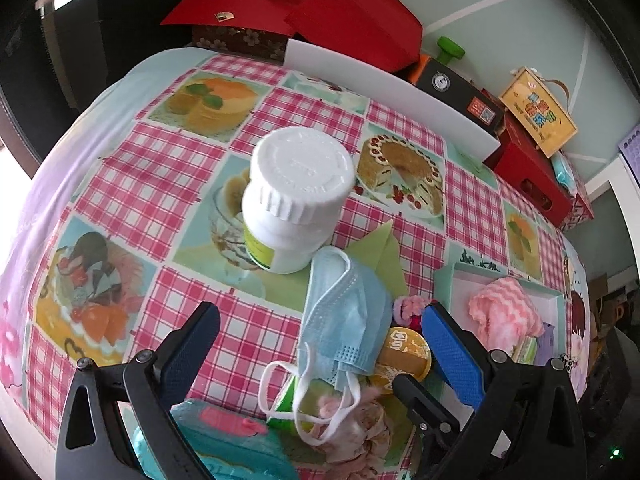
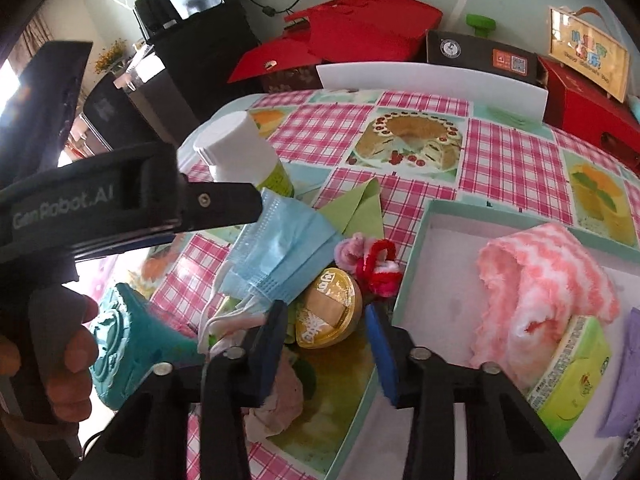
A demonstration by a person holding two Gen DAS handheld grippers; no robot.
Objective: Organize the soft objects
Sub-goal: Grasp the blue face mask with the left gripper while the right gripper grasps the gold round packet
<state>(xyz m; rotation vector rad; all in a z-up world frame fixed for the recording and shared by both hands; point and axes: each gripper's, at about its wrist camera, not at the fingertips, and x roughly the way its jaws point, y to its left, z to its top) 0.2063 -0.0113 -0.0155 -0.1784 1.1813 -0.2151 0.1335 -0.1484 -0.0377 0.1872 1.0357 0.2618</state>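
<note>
I see the desk under a pink checked cloth with cake pictures. At its right side lies an open pale green box; inside it a pink and white fluffy cloth rests against a green tissue pack. A white pill bottle stands upright near the middle of the desk, on a green paper. Just in front of the bottle lies a blue face mask, crumpled, with its white loops hanging toward me over a pink crumpled cloth. Beside the mask sits a small golden container, and behind this one a pink and red fuzzy wire toy.

My left gripper has its fingers wide apart above the mask, not touching it. My right gripper has its fingers at a narrow gap, with the golden container just ahead of them; they hold nothing that I can see.
</note>
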